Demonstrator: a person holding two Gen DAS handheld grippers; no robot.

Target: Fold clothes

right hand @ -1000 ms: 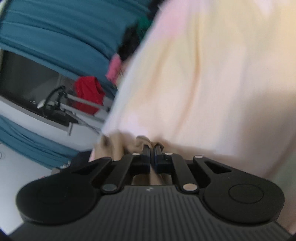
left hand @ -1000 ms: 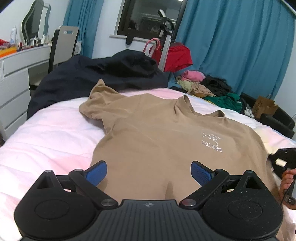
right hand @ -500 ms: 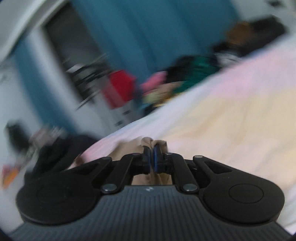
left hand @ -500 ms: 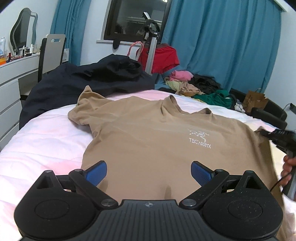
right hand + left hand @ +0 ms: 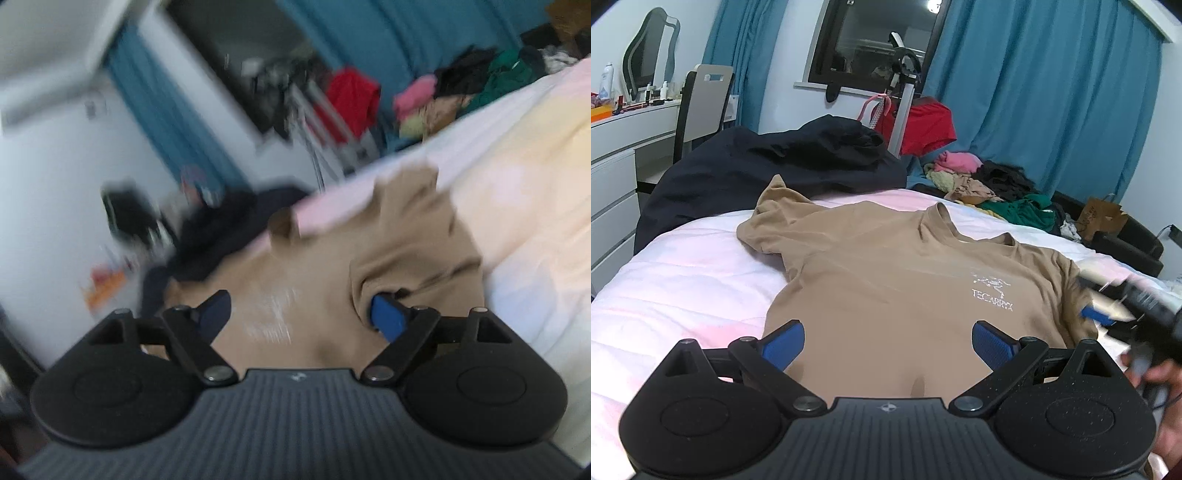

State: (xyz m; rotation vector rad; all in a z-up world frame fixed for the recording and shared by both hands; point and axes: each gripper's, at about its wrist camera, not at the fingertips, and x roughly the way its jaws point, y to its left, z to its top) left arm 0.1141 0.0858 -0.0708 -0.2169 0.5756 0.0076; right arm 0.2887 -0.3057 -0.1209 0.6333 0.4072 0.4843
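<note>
A tan T-shirt (image 5: 886,280) lies flat on the bed (image 5: 676,284), front side up. The left gripper (image 5: 888,341) hangs over its bottom edge, fingers wide apart. The right gripper (image 5: 299,314) is wide apart too, over the shirt's sleeve (image 5: 417,254).

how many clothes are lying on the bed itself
2: a tan t-shirt spread flat in the middle of the bed, and a dark garment heaped at its far end. More may be hidden underneath.

Teal curtains (image 5: 1034,96) around a dark window (image 5: 875,40), white dresser (image 5: 617,162) left, pink-white bed (image 5: 683,280).
</note>
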